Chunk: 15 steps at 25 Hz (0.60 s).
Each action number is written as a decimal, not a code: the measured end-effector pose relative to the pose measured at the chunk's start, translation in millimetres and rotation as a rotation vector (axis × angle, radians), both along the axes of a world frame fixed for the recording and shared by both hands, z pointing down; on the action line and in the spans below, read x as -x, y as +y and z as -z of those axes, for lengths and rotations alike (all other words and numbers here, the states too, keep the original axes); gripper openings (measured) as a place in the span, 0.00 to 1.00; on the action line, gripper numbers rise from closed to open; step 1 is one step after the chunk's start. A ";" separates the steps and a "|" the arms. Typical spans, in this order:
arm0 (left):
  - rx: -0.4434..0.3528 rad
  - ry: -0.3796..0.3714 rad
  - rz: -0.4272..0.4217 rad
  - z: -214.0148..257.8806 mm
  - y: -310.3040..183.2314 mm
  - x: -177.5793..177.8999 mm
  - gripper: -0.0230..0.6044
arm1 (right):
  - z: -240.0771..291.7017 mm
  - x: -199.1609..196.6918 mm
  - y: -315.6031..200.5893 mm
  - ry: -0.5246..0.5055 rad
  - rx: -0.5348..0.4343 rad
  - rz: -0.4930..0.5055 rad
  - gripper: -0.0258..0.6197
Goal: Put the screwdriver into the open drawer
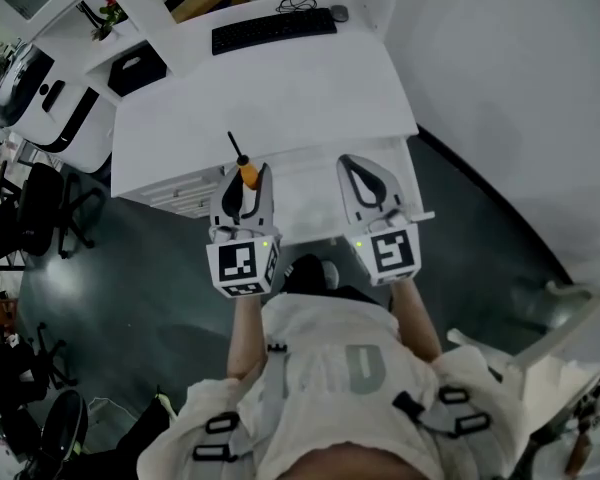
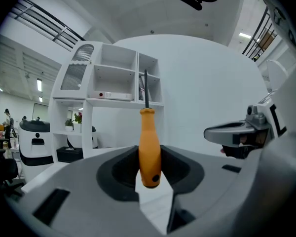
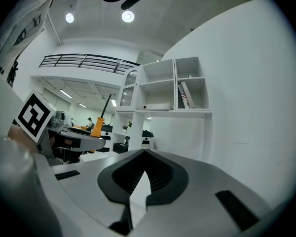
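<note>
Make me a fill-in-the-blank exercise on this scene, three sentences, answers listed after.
1. The left gripper is shut on the screwdriver, gripping its ____ handle.
2. The right gripper has ____ between its jaws.
3. At the far edge of the white desk lies a black ____.

Missing words: orange; nothing; keyboard.

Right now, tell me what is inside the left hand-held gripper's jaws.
A screwdriver with an orange handle stands upright in the left hand-held gripper. The pads press on its handle and the black shaft points up. In the head view, the jaws cover the handle's lower end.
</note>
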<state>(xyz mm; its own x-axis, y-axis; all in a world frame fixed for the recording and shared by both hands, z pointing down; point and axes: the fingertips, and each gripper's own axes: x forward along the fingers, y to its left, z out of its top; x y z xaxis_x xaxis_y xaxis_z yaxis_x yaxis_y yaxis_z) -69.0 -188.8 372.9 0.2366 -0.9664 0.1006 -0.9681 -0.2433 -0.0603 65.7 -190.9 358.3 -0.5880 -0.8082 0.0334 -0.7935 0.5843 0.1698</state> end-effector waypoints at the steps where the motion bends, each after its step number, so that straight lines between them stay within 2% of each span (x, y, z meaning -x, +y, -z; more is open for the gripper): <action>1: 0.002 0.001 0.004 -0.3 0.0 1.9 0.23 | -0.6 1.1 -0.4 -0.003 0.003 0.002 0.05; 5: -0.008 0.012 0.009 2.9 -5.8 7.9 0.23 | 3.0 6.4 -5.7 -0.044 0.014 -0.001 0.05; 10: -0.055 -0.009 -0.004 10.0 -12.5 12.3 0.23 | 8.0 5.2 -14.4 -0.104 0.006 -0.046 0.05; 15: -0.075 -0.012 -0.012 12.3 -14.2 22.8 0.23 | 9.8 16.3 -16.5 -0.107 -0.008 -0.047 0.05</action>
